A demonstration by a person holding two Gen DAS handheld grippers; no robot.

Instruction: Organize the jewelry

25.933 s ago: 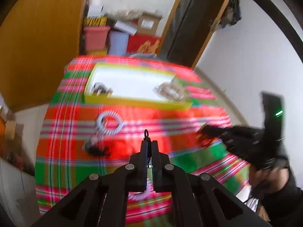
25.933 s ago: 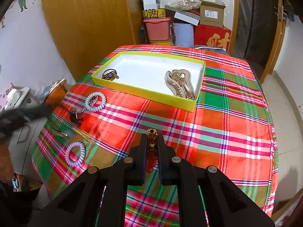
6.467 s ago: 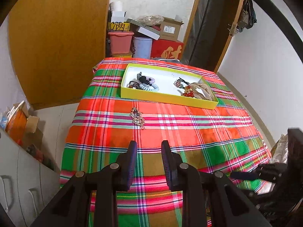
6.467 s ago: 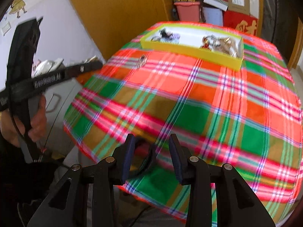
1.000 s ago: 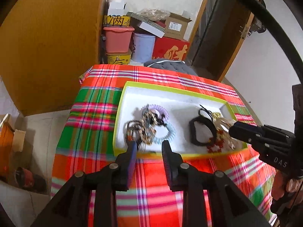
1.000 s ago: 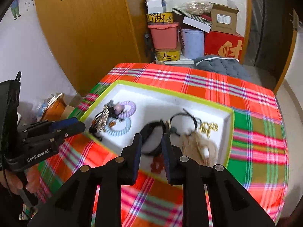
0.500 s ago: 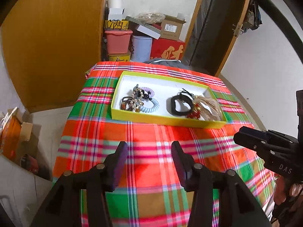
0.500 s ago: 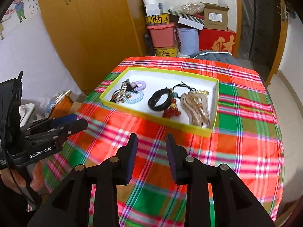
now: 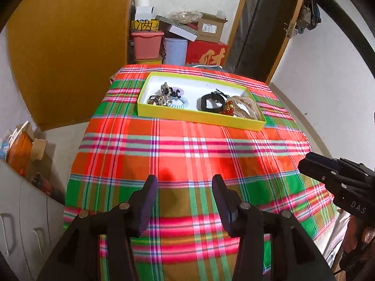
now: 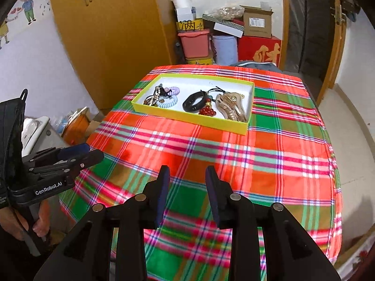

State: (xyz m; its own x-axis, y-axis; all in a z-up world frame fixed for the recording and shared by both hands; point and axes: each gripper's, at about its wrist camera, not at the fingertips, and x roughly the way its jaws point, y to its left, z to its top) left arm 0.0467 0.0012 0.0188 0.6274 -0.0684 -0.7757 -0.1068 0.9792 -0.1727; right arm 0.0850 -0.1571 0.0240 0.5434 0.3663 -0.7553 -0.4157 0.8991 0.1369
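A yellow tray (image 9: pixel 199 117) (image 10: pixel 187 117) with a white floor sits at the far end of the plaid-covered table (image 9: pixel 187 154). Inside it lie coil hair ties (image 10: pixel 167 103), a black band (image 10: pixel 194 101), red beads (image 10: pixel 207 111) and a gold hair claw (image 10: pixel 230 107). My left gripper (image 9: pixel 184 180) hovers open over the near part of the cloth, nothing between its fingers. My right gripper (image 10: pixel 187 171) is also open and empty, well short of the tray. Each gripper shows at the edge of the other's view, the right gripper (image 9: pixel 304 165) and the left gripper (image 10: pixel 93 153).
Stacked boxes and plastic bins (image 10: pixel 220 39) stand behind the table beside a wooden wardrobe (image 10: pixel 112 35). A dark door (image 9: pixel 260 35) is at the back right. White cabinets (image 9: pixel 21 224) and floor clutter lie to the left of the table.
Both grippers have drawn back from the tray toward the table's near side. Both jaws stand wider than a second ago. The black band and the other pieces stay in the tray.
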